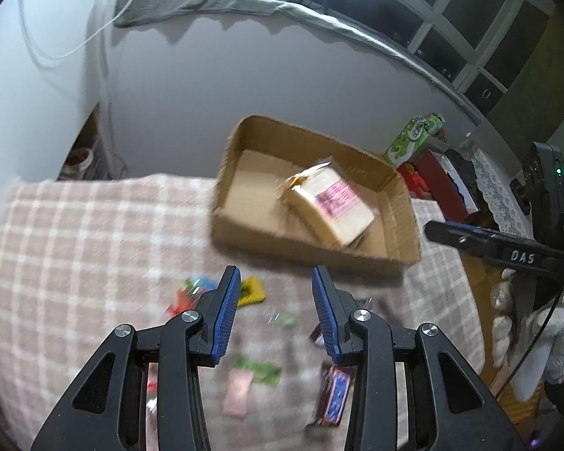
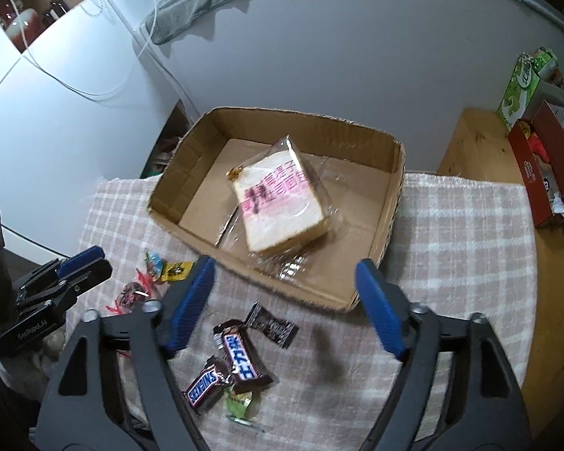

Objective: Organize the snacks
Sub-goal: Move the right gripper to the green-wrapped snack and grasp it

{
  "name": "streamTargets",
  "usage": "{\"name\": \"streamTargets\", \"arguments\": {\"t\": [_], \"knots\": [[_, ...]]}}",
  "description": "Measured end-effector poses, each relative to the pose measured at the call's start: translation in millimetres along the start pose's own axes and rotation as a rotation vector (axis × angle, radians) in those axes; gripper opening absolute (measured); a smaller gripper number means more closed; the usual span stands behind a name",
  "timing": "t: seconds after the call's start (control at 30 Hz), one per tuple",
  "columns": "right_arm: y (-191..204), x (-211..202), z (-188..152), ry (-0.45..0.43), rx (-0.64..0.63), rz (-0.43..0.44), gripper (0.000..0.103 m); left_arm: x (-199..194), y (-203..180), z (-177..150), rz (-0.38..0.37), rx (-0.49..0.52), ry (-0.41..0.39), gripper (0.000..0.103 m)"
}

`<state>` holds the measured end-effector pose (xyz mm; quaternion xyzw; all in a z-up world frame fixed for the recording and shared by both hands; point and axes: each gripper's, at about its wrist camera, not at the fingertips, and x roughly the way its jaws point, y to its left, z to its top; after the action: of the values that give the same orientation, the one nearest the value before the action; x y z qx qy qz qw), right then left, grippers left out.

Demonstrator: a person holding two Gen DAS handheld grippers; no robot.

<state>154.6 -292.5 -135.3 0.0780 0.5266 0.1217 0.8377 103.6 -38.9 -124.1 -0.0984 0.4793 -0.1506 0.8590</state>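
Both claws open; bread pkg in box.

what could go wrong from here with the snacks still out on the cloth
1. The two Snickers bars lie touching, with a green candy against them; the open right claw might pinch more than one.
2. The bagged bread sits tilted in the cardboard box, its wrapper draped over the near wall, so dropped sweets may slide off or snag.
3. The left claw view is blurred, so aiming at the small candies could miss.
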Motion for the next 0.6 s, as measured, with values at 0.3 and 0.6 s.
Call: {"name": "streamTargets", "arguments": {"t": [0.3,0.6], "knots": [[2,-5,-52,0.028,0.052,-0.029,0.085,-32,49,-60,0.081,-0.095,0.044,0.039],[-6,10,-109,0.136,0.067,-0.134,0.085,-35,70,-114,0.145,-0.145,0.109,0.039]]}}
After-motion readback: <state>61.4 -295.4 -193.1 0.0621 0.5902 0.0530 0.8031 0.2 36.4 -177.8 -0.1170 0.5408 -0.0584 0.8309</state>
